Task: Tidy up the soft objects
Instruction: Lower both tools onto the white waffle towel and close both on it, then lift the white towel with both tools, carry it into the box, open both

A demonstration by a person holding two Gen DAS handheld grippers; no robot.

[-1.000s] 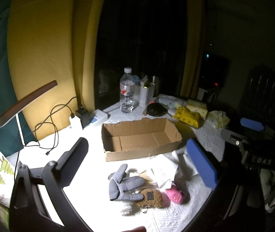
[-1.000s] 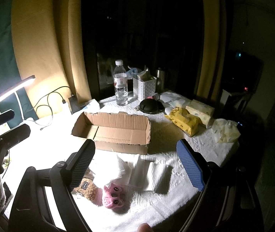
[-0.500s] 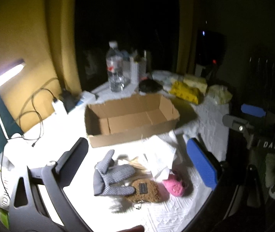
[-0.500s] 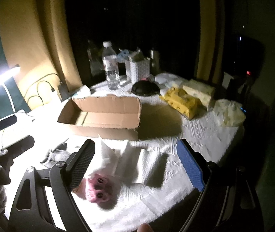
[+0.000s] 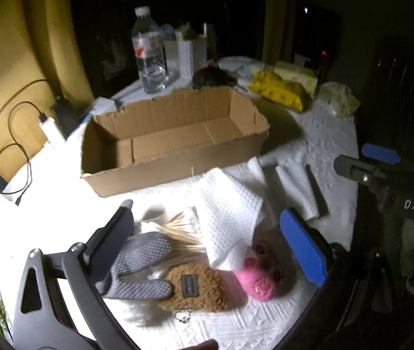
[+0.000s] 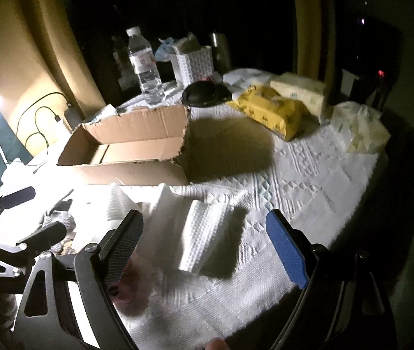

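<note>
We hold both the left gripper (image 5: 207, 248) and right gripper (image 6: 207, 242) wide open and empty, the grey knitted glove (image 5: 139, 265), fuzzy brown pouch (image 5: 195, 288) and what seems a pink plush toy (image 5: 257, 280) lying between the left jaws, ready for the empty cardboard box (image 5: 174, 134) beyond

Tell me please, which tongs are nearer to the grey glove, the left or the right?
Left. The left tongs hang open just over the grey glove, whose cuff lies beside their dark finger. The right tongs are open over the folded white towel, further to the side.
</note>
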